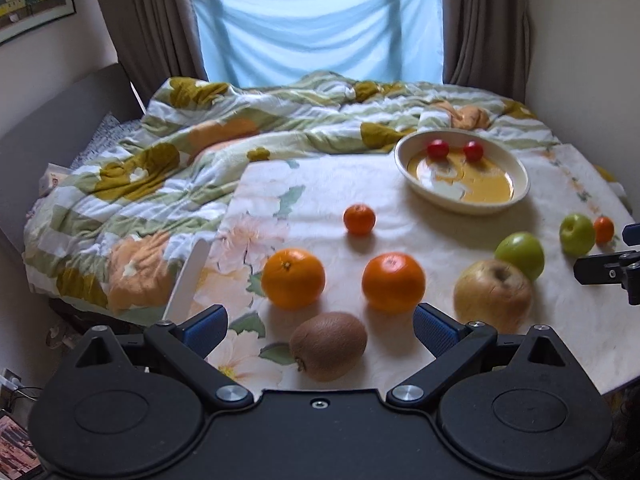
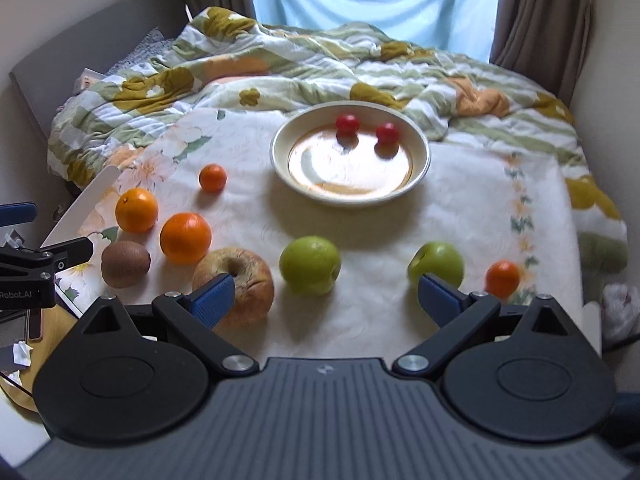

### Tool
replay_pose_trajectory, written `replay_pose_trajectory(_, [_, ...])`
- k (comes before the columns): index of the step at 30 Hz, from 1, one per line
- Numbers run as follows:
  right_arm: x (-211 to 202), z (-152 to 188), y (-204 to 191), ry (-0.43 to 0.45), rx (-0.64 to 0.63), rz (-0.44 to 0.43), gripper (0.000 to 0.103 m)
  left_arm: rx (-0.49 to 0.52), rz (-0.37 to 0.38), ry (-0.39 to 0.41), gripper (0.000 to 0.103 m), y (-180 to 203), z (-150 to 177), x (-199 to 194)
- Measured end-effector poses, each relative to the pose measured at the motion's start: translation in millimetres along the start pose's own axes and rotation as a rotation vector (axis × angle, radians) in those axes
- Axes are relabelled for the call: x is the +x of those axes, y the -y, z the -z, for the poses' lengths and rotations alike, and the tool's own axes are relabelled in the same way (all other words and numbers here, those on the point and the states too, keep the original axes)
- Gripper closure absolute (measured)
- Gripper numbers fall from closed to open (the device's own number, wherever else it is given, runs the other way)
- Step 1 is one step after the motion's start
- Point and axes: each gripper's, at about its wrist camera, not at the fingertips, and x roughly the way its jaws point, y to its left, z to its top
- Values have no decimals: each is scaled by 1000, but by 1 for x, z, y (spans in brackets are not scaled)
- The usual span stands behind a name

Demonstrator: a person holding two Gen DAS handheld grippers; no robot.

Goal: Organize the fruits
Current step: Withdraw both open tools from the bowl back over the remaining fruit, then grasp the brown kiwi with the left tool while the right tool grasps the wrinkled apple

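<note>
So your bed w/ quilt (image 2: 280, 64) sits behind the table (image 2: 460, 208), all fruit on its cloth. Bowl (image 2: 420, 168) at the far side holds two red fruits (image 2: 347, 124). Yellow apple (image 2: 256, 280) near front, touching a green apple in the left view (image 1: 520, 254); 2nd green apple (image 2: 436, 262) further right, beside a small orange (image 2: 503, 278). Two big oranges (image 1: 293, 278) (image 1: 393, 282) mid-left, kiwi (image 1: 328, 346) in front, another small orange (image 1: 359, 219) behind. Your left gripper (image 1: 320, 326) is spread wide, empty, kiwi betw. the fingers, not touched. Right gripper (image 2: 326, 296) also wide apart, empty.
</note>
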Motion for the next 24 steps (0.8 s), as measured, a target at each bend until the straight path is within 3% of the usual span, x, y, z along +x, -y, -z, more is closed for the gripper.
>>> replay_pose_trajectory(15, [54,31,-46,-36,120,40,0,105,160,-61,5,-20,27,65])
replay_pose_trajectory(22, [71,33,-52,-52,171,17,0,118,202,-75,24,-22,27,80])
replay_pose_trajectory(24, [73,32,-54,-53,164,16,0,124,223,-81,34,-21,27,83])
